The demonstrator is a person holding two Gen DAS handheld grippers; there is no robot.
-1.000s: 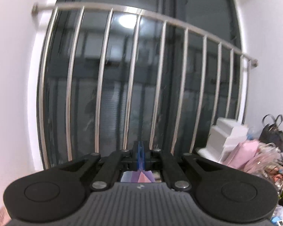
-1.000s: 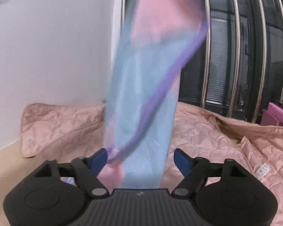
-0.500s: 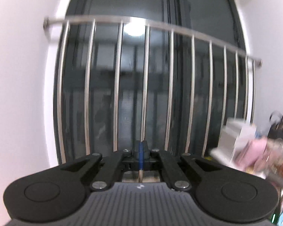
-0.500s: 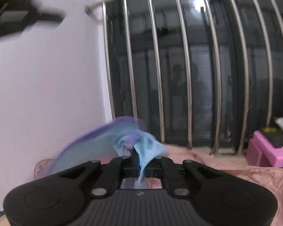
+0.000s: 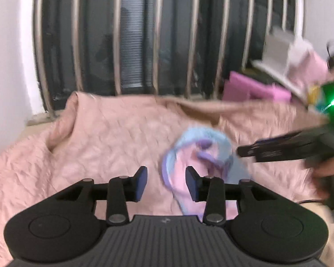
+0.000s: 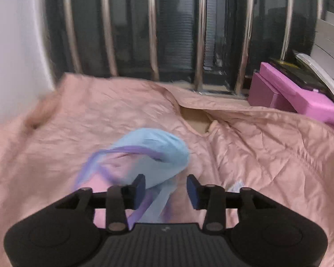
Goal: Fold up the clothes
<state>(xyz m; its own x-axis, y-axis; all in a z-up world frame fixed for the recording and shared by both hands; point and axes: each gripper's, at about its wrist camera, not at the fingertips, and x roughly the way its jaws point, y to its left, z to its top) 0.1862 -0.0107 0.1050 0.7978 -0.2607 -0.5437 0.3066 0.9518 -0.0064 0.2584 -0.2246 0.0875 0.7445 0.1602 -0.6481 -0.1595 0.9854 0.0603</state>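
Note:
A small garment in light blue, pink and purple (image 5: 198, 155) is in a loose bunch over the pink quilt (image 5: 100, 138), blurred by motion. My left gripper (image 5: 166, 181) is open, its jaws spread just left of and below the garment. My right gripper (image 6: 166, 188) is open too, and the garment (image 6: 153, 153) hangs bunched just in front of and between its jaws, not pinched. The right gripper also shows in the left wrist view (image 5: 240, 150), coming in from the right beside the garment.
A window with steel bars (image 6: 200, 33) runs along the far side. Magenta boxes (image 6: 294, 93) and white boxes (image 6: 329, 33) stand at the right. A white wall (image 5: 6, 55) is at the left. The quilt has a gap showing tan mattress (image 6: 196, 120).
Both grippers were shut half a second ago and have opened. Both cameras have tipped down from the window toward the quilt. The garment has dropped free and bunches above the quilt.

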